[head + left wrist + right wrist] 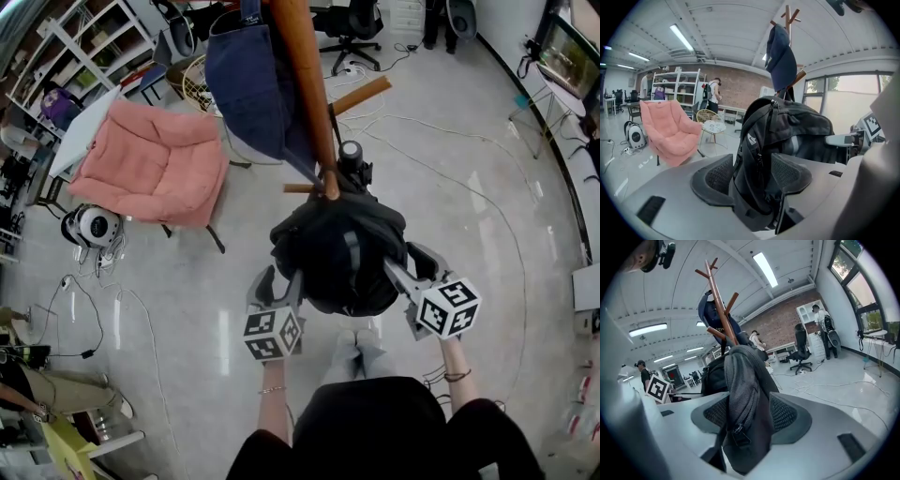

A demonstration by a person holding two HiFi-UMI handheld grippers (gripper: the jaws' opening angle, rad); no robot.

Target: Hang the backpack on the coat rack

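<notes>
The black backpack (342, 253) hangs with its top against the wooden coat rack pole (305, 84), by a low peg (300, 187). A navy garment (248, 84) hangs higher on the rack. My left gripper (281, 286) is at the bag's left side and my right gripper (411, 267) at its right side. In the left gripper view the jaws (752, 173) stand wide with the backpack's zipped side (754, 154) between them. In the right gripper view the jaws (750, 413) stand wide around a grey padded fold of the backpack (745, 394). Neither pair of pads squeezes the fabric.
A pink armchair (155, 164) sits at the left, with a wire side table (197, 80) behind it. A white round device (92, 225) lies on the floor nearby. Cables (450, 141) run across the glossy floor on the right. An office chair (352, 28) stands far back.
</notes>
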